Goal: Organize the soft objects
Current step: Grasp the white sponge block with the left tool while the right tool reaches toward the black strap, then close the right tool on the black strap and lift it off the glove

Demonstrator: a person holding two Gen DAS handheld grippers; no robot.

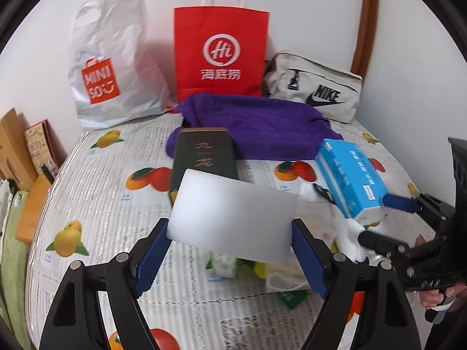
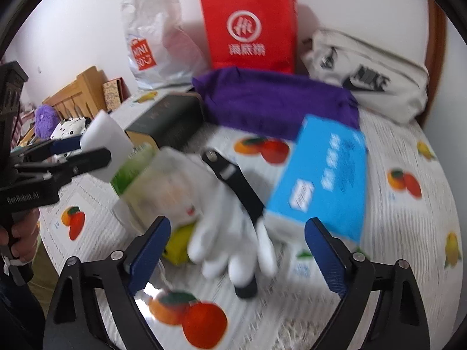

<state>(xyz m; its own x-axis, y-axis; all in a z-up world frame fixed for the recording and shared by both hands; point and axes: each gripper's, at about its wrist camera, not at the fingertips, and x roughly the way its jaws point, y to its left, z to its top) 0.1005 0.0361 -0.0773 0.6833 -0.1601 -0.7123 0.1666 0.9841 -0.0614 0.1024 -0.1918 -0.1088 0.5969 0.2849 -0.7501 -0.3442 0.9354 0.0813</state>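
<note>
Left gripper [image 1: 230, 233] clamps one white foam block [image 1: 233, 214], lifted above the fruit-print table [image 1: 96, 204]; right gripper [image 2: 238, 250] hangs unclenched over one white glove [image 2: 230, 227]. Sorting looks underway: next, probably carry the block toward one of two bags, plastic [image 1: 108, 58] or red paper [image 1: 221, 55].
</note>
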